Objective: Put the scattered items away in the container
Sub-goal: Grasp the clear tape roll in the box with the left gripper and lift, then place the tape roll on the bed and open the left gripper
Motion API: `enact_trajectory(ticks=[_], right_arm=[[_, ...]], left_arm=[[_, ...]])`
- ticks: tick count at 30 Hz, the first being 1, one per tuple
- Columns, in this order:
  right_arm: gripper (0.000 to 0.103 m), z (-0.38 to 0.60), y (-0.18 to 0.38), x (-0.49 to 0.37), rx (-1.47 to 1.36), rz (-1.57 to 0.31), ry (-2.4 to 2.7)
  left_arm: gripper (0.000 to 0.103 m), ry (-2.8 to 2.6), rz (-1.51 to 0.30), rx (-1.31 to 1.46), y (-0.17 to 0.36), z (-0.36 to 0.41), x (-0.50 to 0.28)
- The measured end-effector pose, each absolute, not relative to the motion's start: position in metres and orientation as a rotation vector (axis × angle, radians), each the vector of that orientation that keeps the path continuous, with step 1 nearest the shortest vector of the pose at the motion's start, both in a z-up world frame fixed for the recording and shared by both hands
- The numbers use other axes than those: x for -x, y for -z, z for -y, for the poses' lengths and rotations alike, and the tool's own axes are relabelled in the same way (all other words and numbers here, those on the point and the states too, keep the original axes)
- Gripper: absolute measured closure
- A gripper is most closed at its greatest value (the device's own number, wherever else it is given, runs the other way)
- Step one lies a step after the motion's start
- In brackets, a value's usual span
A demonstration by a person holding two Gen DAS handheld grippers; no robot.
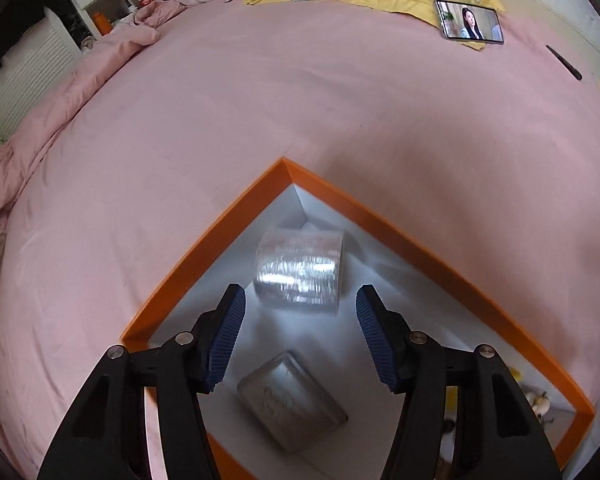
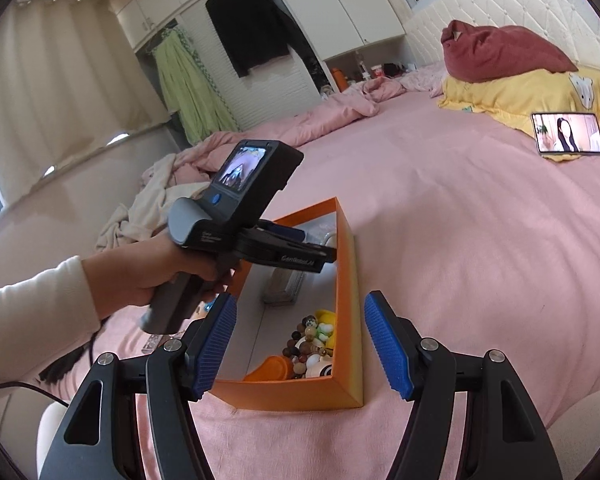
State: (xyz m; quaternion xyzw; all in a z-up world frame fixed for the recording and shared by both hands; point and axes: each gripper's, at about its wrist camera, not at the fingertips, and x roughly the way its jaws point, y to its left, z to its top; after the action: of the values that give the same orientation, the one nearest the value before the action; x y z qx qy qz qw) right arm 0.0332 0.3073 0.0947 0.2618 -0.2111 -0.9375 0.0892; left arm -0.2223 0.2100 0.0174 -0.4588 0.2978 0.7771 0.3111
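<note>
Both grippers stand open and hold nothing: the left gripper (image 1: 300, 322) hangs over the orange box (image 1: 332, 196) on the pink bed (image 1: 220, 120), its pads apart above a clear tape roll (image 1: 300, 270) and a flat grey packet (image 1: 292, 400) lying on the box's white floor. The right gripper (image 2: 300, 344) points at the near end of the box, where beads (image 2: 304, 344) and small toys are heaped, while a phone (image 2: 568, 134) lies well apart near the yellow pillow (image 2: 500, 92)

left tool (image 1: 300, 336) empty, pads apart | right tool (image 2: 300, 344) empty, pads apart
</note>
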Motion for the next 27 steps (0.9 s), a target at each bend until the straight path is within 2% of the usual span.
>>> enact_trajectory(ticks=[2,3,6,12,18,27], right_arm=[[0.037,-0.308,-0.093,-0.032,-0.786,0.646,2.778],[0.036,-0.307,-0.093,-0.032,-0.789,0.65,2.776],[0.037,-0.306,-0.093,-0.031,-0.793,0.655,2.772],[0.036,-0.299,-0.094,-0.032,-0.785,0.62,2.768],[0.036,-0.29,-0.094,-0.033,-0.788,0.567,2.764],[0.036,-0.277,-0.093,-0.034,-0.797,0.493,2.748]], left_arm=[[0.044,-2.046,-0.781,1.243,-0.013,-0.213,0.228],[0.053,-2.032,-0.782,1.267,-0.009,-0.215,0.23],[0.062,-2.053,-0.754,1.245,-0.013,-0.212,0.227],[0.062,-2.129,-0.546,1.173,-0.042,-0.183,0.212],[0.062,-2.236,-0.206,1.136,-0.08,-0.109,0.186],[0.062,-2.539,0.059,1.367,-0.048,0.056,0.158]])
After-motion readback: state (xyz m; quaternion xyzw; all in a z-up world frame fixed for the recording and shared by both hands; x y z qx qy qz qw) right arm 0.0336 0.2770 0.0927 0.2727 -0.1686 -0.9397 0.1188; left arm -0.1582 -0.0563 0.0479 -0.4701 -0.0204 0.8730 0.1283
